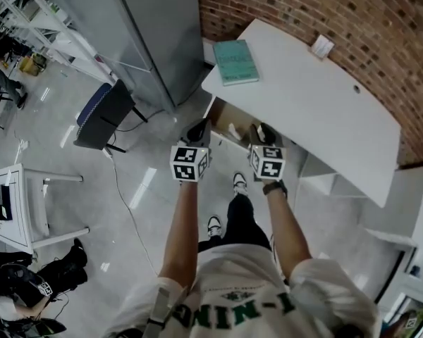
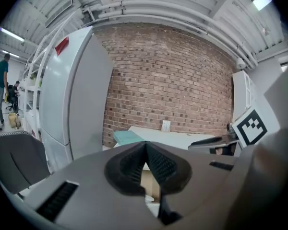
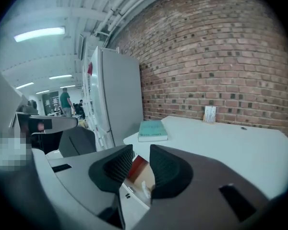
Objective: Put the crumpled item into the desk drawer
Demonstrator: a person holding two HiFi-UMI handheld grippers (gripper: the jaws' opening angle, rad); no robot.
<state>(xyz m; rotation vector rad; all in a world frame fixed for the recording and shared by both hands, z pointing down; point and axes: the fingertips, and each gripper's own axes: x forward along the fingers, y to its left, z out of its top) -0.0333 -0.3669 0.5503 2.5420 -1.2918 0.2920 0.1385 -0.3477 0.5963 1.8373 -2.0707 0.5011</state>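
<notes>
Below the near edge of the white desk a drawer with a brown inside stands pulled out. A small white scrap lies in it; I cannot tell if it is crumpled. My left gripper hangs just in front of the drawer, and its jaws meet at the tips with nothing between them. My right gripper is beside it, over the drawer's right part. Its jaws stand apart and empty. Through the gap I see the drawer, something red and a white scrap.
A teal book lies on the desk's left end, and a small white card stands by the brick wall. A tall grey cabinet rises left of the desk. A dark chair and a white side table stand further left.
</notes>
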